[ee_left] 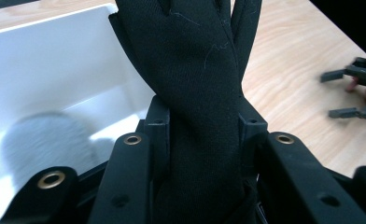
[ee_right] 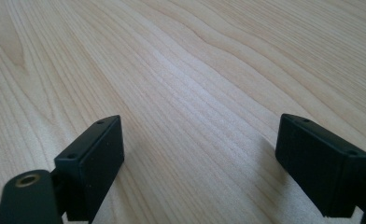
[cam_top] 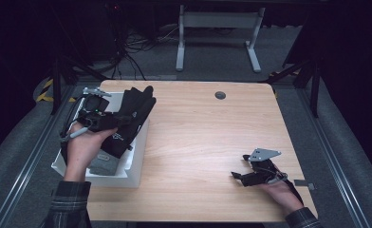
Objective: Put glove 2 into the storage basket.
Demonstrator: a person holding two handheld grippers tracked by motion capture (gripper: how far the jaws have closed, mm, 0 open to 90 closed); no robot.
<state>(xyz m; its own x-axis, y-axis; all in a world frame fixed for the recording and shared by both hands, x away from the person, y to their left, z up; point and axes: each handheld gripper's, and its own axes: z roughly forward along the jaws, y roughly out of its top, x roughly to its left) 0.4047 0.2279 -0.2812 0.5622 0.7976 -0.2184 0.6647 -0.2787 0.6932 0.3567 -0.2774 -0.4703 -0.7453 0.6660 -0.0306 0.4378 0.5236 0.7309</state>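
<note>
On the desk (cam_top: 208,142) sits a white bin (cam_top: 134,164) holding 1 grey fabric piece (cam_top: 103,164). Above it, the left gripper (ee_left: 202,128) clamps a black glove (ee_left: 195,70). The right gripper (ee_right: 200,149) rests released, jaws wide over bare wood.

glove (cam_top: 129,116) over the bin (cam_top: 135,164) at the table's (cam_top: 208,152) left edge.
</note>
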